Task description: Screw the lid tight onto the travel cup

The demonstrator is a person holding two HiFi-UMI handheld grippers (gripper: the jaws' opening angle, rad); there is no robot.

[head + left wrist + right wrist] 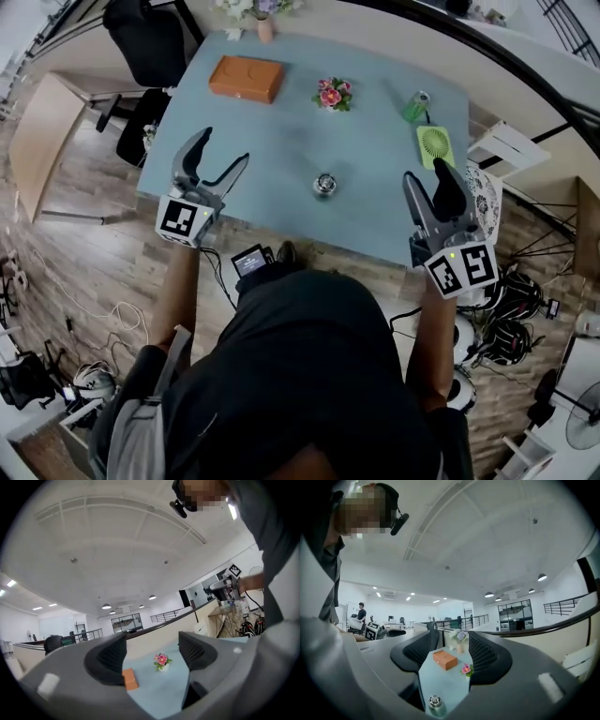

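We hold the grey left gripper (225, 147) and grey right gripper (425, 173) released and empty at either side, while the small silver travel cup (324, 188) stands alone at frame centre, its lid (324, 179) seemingly on, tightness unconfirmed.

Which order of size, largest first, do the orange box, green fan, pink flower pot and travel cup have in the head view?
1. orange box
2. green fan
3. pink flower pot
4. travel cup, seen from above, only slightly smaller than the flower pot.
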